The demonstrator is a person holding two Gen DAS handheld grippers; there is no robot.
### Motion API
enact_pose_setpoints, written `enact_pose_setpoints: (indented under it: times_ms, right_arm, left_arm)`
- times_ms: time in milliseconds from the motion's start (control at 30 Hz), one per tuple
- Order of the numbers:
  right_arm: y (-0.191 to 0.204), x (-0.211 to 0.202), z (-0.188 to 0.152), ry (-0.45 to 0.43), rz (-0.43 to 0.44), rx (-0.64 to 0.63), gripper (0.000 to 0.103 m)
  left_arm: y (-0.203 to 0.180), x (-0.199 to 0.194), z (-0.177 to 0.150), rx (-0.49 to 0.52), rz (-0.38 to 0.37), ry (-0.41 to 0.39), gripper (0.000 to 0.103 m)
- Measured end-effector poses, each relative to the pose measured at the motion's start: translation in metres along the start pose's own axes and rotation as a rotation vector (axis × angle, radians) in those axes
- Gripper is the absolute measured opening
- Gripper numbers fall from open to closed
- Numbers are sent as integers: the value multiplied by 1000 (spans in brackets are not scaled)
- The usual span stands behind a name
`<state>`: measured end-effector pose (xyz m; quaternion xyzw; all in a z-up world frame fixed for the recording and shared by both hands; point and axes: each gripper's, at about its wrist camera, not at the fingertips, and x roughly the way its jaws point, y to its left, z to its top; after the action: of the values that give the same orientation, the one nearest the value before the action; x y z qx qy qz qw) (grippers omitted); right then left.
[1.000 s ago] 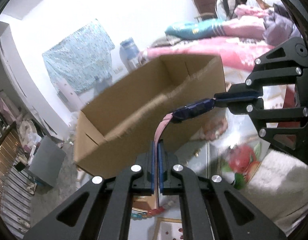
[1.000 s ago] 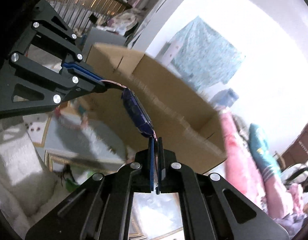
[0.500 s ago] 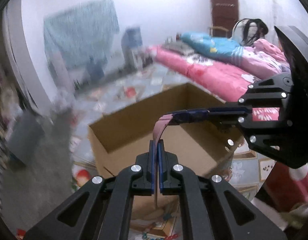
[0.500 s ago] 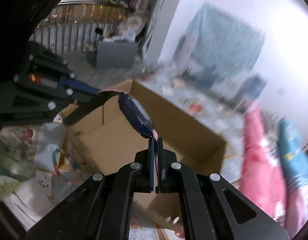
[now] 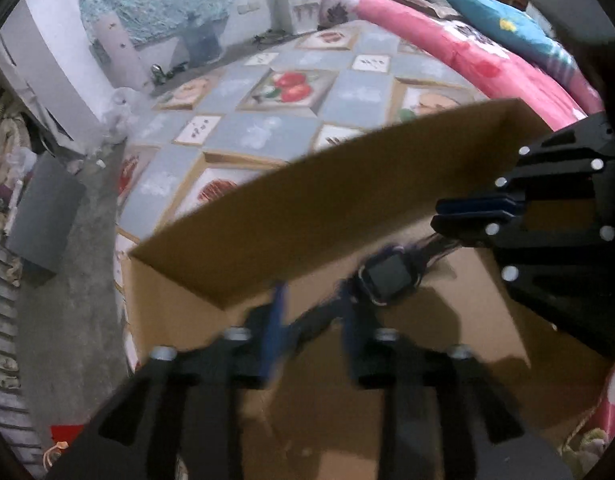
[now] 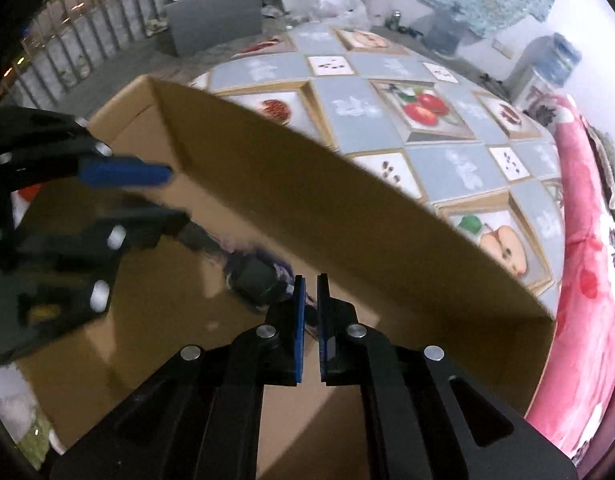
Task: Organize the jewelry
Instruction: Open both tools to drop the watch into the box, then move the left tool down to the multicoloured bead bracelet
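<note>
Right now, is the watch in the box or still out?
In. The watch lies below the box rim, over its floor, with cardboard walls around it. Left gripper jaws are opening, off the strap.

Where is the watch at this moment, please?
The watch is inside the open cardboard box, low near its floor, between the opening left gripper and the right gripper.

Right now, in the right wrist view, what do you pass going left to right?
Left tongs → watch in the cardboard box → right tongs → apple tile on the patterned mat → pink bedding.
</note>
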<state>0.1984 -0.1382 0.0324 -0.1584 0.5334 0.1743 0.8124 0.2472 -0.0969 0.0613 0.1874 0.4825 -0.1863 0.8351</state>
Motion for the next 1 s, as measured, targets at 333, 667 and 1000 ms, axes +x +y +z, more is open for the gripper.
enact_pose_setpoints:
  times_ms: [333,667,1000]
  right_arm:
    - [-16,0,-1,-17,43,17,6]
    - [11,56,11,241,188,6,13]
    - [-9,25,11,133,187,132,24]
  left_arm:
    - [17,-49,-5,-38,85,-192,61]
    - [48,-112,-74,-162,109,-335,82]
    - [50,-116,-186,-278,121,-307,85]
